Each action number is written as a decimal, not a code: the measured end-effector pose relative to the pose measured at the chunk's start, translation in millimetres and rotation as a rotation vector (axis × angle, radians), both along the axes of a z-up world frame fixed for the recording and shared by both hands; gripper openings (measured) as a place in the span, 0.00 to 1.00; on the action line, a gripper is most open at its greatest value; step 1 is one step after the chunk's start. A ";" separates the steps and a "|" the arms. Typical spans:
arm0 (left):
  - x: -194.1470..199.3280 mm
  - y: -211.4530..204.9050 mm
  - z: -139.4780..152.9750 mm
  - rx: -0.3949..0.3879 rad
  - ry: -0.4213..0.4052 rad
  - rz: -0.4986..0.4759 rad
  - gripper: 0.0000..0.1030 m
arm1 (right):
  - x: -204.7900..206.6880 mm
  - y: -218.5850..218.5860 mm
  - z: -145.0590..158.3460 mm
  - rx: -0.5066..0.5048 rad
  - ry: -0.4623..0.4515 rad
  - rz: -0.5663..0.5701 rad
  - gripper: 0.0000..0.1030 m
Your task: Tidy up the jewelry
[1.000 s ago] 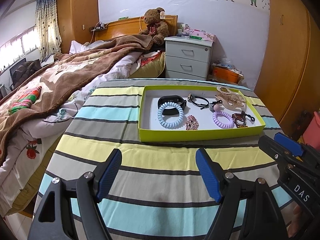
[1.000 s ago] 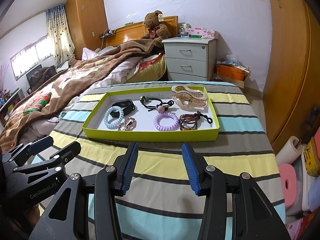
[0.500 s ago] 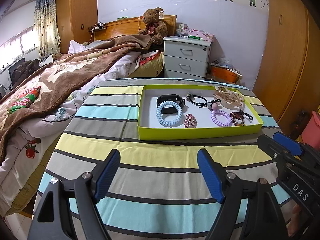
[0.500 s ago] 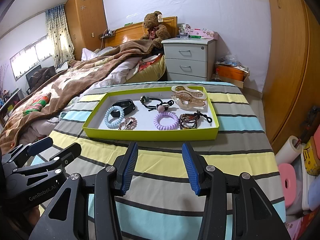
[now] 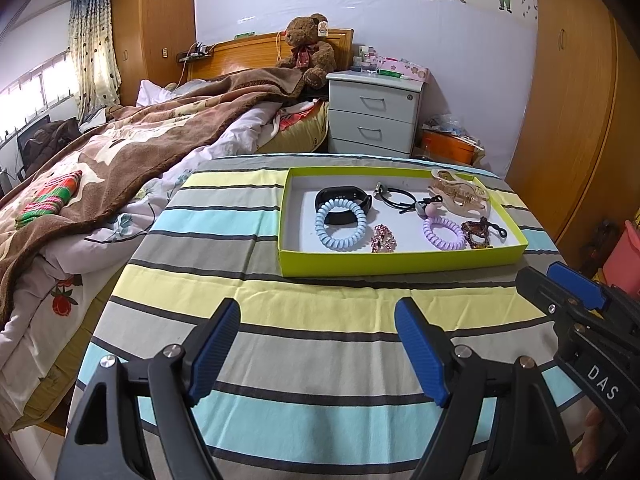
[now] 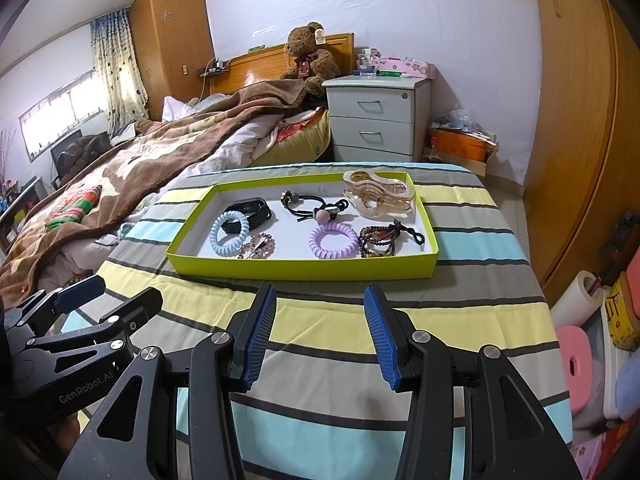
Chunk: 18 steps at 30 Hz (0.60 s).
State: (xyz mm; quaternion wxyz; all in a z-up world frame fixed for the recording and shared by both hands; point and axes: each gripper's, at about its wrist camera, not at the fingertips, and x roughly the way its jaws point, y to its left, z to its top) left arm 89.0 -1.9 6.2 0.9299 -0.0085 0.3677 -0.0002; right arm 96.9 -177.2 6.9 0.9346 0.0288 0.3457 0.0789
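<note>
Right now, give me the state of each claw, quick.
Left claw: open, holding nothing, above the striped tablecloth.
Right claw: open, holding nothing, short of the green tray.

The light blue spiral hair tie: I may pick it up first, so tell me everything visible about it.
The light blue spiral hair tie is a coiled ring of glossy, plastic-looking cord, lying flat and unstretched in the left half of the shallow lime-green tray, near its front wall. Its far edge overlaps the black wristband; a pink beaded piece lies just to its right. No gripper touches it.
</note>
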 end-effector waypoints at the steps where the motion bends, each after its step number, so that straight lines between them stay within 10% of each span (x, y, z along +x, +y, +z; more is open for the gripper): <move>1: -0.2 -0.3 0.2 0.000 0.000 -0.001 0.79 | -0.2 0.1 0.0 -0.001 0.000 0.000 0.45; 18: -2.2 6.9 -0.6 -0.010 0.004 0.011 0.79 | -0.9 -0.6 -0.2 0.001 0.000 -0.003 0.45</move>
